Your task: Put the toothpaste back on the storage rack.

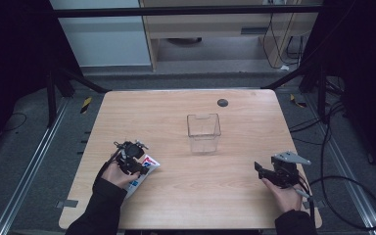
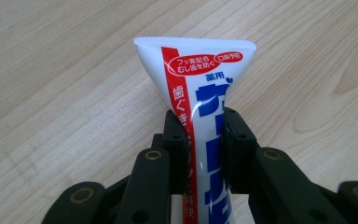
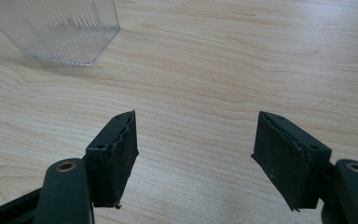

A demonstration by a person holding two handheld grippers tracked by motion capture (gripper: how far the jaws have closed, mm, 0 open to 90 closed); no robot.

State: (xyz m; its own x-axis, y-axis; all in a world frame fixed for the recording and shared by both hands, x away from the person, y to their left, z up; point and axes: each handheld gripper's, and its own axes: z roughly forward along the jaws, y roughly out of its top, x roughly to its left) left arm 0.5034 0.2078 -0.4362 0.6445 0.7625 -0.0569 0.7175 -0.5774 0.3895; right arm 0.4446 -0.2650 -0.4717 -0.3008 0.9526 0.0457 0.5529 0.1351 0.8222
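A white toothpaste tube (image 2: 200, 88) with red and blue print lies at the table's front left, seen from above as the same tube (image 1: 147, 165). My left gripper (image 2: 204, 135) is shut on the tube, its two black jaws pressing the tube's sides, the crimped flat end sticking out past them. In the high view the left gripper (image 1: 129, 157) sits over the tube. My right gripper (image 3: 193, 154) stands open above bare wood, nothing between its jaws; it is at the front right (image 1: 274, 172). A clear plastic box (image 1: 203, 132) stands upright at mid-table.
The clear box's corner (image 3: 65, 28) shows at the upper left of the right gripper view. A small dark round disc (image 1: 223, 102) sits near the table's far edge. Cables trail on the floor to the right (image 1: 352, 196).
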